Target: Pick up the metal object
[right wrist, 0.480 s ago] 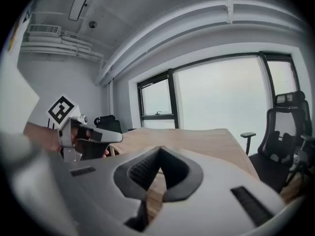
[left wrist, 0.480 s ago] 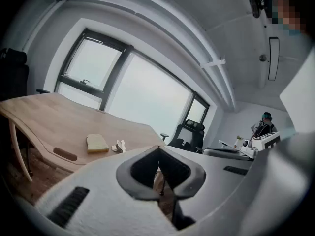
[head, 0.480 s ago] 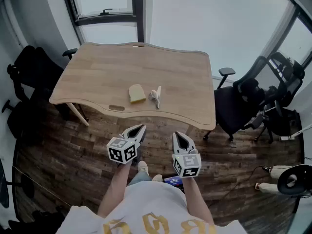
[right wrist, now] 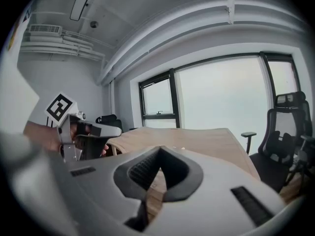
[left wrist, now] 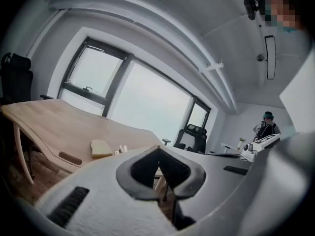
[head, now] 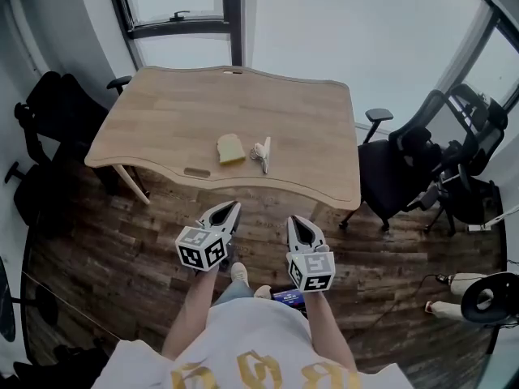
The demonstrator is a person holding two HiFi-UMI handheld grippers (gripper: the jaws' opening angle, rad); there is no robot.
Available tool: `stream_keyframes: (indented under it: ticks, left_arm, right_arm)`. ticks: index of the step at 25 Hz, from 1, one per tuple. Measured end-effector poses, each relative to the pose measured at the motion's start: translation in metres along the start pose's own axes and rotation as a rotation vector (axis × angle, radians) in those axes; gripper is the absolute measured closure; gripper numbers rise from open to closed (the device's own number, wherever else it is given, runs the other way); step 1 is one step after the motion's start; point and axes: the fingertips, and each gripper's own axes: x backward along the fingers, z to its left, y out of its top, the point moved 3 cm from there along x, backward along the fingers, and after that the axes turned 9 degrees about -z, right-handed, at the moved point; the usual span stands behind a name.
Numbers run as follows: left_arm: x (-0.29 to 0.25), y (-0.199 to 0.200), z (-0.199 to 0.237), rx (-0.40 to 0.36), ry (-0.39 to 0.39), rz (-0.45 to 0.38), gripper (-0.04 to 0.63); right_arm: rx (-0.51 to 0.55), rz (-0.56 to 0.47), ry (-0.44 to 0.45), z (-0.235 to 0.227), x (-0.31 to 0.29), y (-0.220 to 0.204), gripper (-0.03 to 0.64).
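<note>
Standing back from the wooden table (head: pixel 162 128), the person in the head view holds both tools over the plank floor (head: pixel 97 258), well short of the table's near edge. The left gripper (head: pixel 229 210) points toward 1 o'clock and the right gripper (head: pixel 296 223) toward 11 o'clock. Each has its marker cube nearest the body, on a bare forearm reaching forward from the waist. Both pairs of jaws look pressed together with nothing in them. The metal object (head: pixel 261 154) lies on the table near its front edge, at 12 o'clock from the grippers and well apart from them. A yellow block (head: pixel 231 149) sits just beside it at its 9 o'clock.

From the left gripper view, the left gripper (left wrist: pixel 158 147) has its jaw tips meeting and grips nothing. The table (left wrist: pixel 44 119) spreads at 9 o'clock, carrying the yellow block (left wrist: pixel 101 148) and the small metal object (left wrist: pixel 121 149) at its 3 o'clock.

From the right gripper view, the right gripper (right wrist: pixel 160 148) is likewise closed tip to tip and empty. The left gripper (right wrist: pixel 91 132) shows at 9 o'clock, and the table (right wrist: pixel 206 141) lies beyond the jaws. The metal object is too small to make out here.
</note>
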Motion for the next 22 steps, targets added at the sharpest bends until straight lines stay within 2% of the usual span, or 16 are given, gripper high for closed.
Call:
stream_keyframes:
  ticks: [7,13,22]
  left_arm:
    - [-0.003,0.003,-0.007,-0.002,-0.03,0.005,0.575]
    - [-0.019,0.002,-0.005,-0.002,-0.053,0.008,0.575]
    - [-0.08,0.002,0.036,-0.014,-0.04,0.017,0.575]
  right_arm:
    - [0.007,-0.052,-0.022,-0.005,0.003,0.008,0.606]
    - [-0.028,-0.062,-0.045,-0.017,-0.004,0.007,0.606]
    - [-0.065,-0.024,-0.082,-0.052,-0.057,-0.001,0.606]
